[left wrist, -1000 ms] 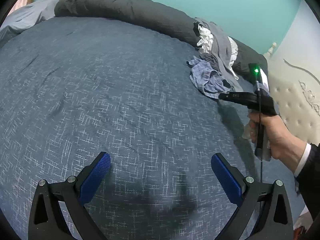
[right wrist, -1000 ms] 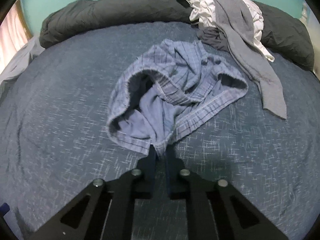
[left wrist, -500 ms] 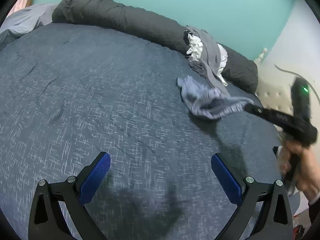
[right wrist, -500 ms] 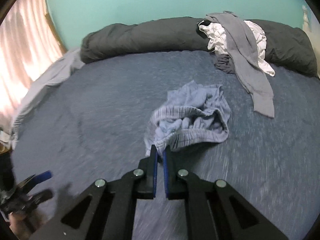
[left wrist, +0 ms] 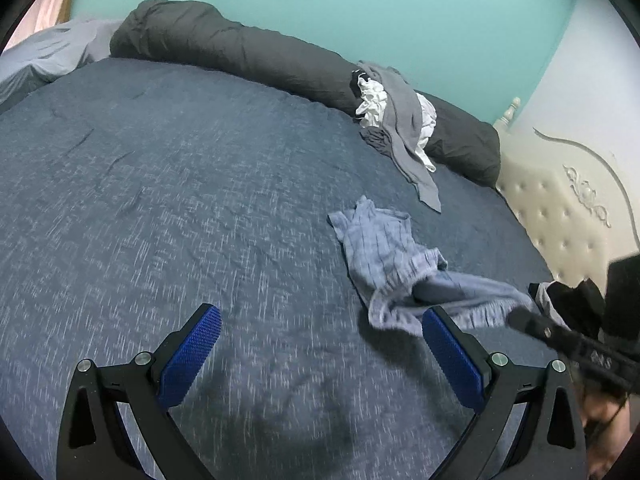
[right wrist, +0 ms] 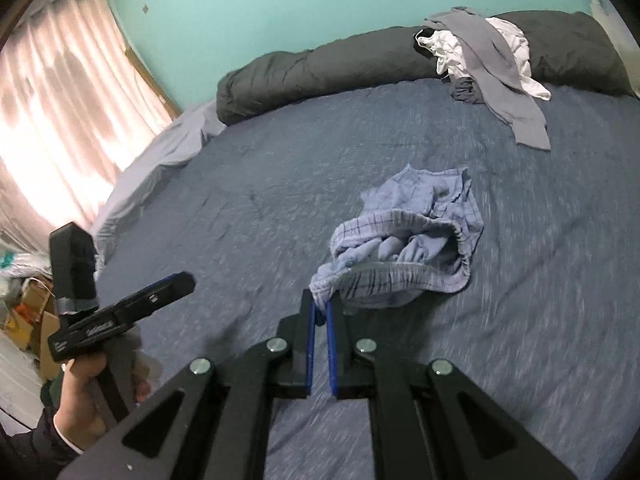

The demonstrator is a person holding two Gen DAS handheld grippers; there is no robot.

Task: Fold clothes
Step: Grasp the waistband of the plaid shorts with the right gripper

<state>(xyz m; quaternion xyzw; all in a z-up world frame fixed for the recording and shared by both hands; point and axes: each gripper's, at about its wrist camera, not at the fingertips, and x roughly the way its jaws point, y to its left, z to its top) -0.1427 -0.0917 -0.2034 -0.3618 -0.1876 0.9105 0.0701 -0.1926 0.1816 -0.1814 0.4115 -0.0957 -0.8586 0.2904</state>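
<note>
the bed (left wrist: 168,208) lies bare from 9 to 12 o'clock of the left claw (left wrist: 320,356), open for passing. the shorts (left wrist: 394,264) lie at its 1 o'clock, their hem pinched in the right claw (right wrist: 320,312). a clothes pile (left wrist: 400,128) sits further off at 1 o'clock against the rolled duvet (left wrist: 240,52), which walls the far edge. the headboard (left wrist: 560,220) closes off 2 o'clock.

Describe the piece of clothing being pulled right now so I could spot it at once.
On the big dark blue bed, look at the middle, in front of the pile of grey and white clothes by the dark rolled duvet. It is the crumpled light blue checked shorts, alone, pinched at the waistband by the right tool.
</note>
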